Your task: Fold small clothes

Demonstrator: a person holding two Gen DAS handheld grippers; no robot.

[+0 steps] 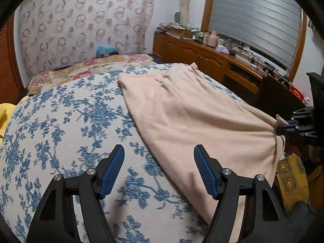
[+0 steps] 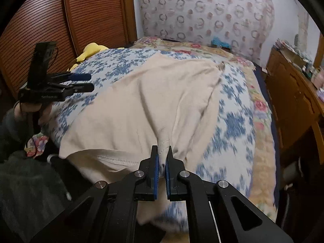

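A beige garment [image 1: 194,109] lies spread on the bed's blue-flowered cover [image 1: 60,125]; it also shows in the right wrist view [image 2: 141,101]. My right gripper [image 2: 162,151] is shut on a bunched hem corner of the garment at the near edge of the bed, and it shows in the left wrist view [image 1: 280,129] at the right. My left gripper [image 1: 159,151] is open and empty, just above the cover beside the garment's left edge. In the right wrist view the left gripper [image 2: 91,82] is at the left, held in a hand.
A yellow soft toy [image 2: 91,50] lies at the bed's far left. A wooden cabinet [image 1: 202,56] with clutter runs along the right under a shuttered window [image 1: 253,18]. A patterned headboard cover [image 1: 81,24] stands behind the bed. Slatted wooden doors [image 2: 60,20] stand at the left.
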